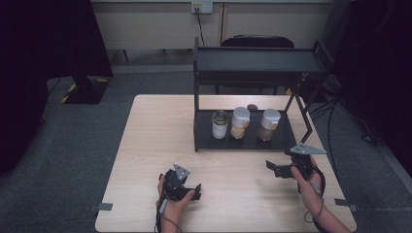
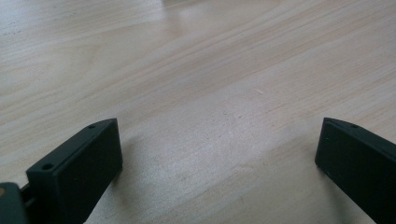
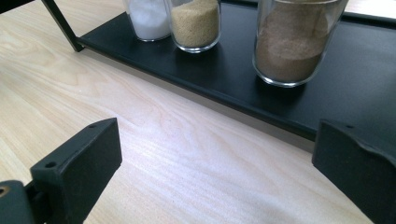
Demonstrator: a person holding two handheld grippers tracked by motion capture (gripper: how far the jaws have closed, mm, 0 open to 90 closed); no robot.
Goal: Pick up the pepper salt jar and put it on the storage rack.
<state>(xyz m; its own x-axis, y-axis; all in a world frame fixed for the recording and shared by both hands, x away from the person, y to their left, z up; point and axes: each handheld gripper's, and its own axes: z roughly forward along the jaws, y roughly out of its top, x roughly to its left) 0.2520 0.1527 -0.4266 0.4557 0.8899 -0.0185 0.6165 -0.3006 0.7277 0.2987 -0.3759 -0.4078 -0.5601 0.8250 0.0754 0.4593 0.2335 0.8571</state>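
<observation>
Three glass jars stand in a row on the lower shelf of a black rack (image 1: 286, 138): one with white powder (image 1: 219, 125) (image 3: 148, 18), one with yellow-tan grains (image 1: 239, 123) (image 3: 195, 23), one with brown powder (image 1: 268, 124) (image 3: 292, 46). My right gripper (image 1: 270, 166) (image 3: 215, 158) hovers open over the table just in front of the rack, jaws wide apart and pointed at the jars, nothing between them. My left gripper (image 1: 196, 190) (image 2: 217, 158) rests low over bare wood near the table's front, open and holding nothing.
The rack has an upper tray (image 1: 260, 60) on thin black legs. A small dark object (image 1: 252, 107) lies on the table behind the rack. A chair (image 1: 257, 42) stands beyond the table. Bare tabletop (image 1: 155, 141) lies left of the rack.
</observation>
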